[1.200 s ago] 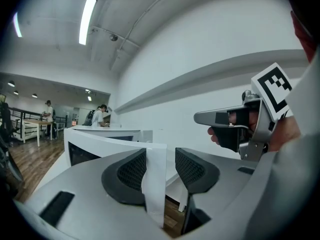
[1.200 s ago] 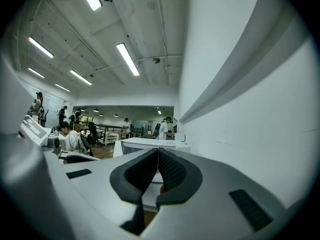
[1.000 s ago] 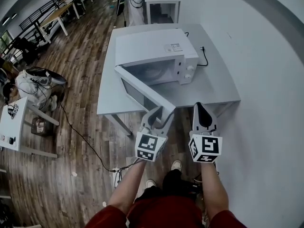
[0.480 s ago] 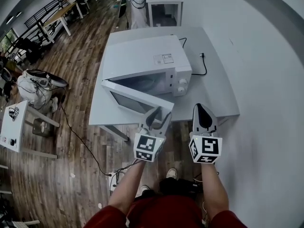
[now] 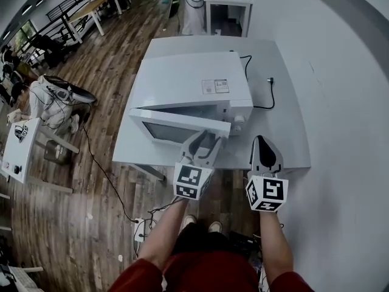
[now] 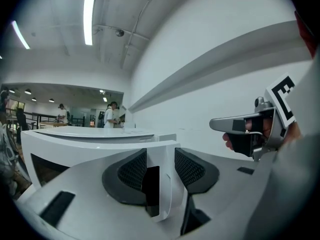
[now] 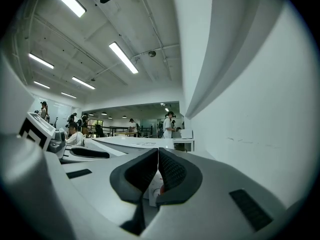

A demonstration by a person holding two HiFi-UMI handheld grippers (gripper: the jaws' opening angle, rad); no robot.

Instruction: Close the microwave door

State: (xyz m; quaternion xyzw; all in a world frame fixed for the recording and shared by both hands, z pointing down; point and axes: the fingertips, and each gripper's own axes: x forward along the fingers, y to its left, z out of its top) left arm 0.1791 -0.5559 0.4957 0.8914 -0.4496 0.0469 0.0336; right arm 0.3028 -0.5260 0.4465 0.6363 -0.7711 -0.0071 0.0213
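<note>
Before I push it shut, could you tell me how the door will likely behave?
The door looks a rigid panel, so it should swing without flexing. Held at its free edge by the left gripper, it probably turns easily. The microwave looks bulky, so it likely stays put.

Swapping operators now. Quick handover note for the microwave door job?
Left gripper: shut on the free edge of the microwave door; the edge sits between its jaws in the left gripper view.
Right gripper: shut, empty, held to the right, by the front edge of the table.
Microwave: on the table, door hinged on its left side and most of the way closed. A narrow wedge gap shows at the control panel side.
Done: door nearly shut.
Left to do: push the free edge in until it sits flush, then release.
</note>
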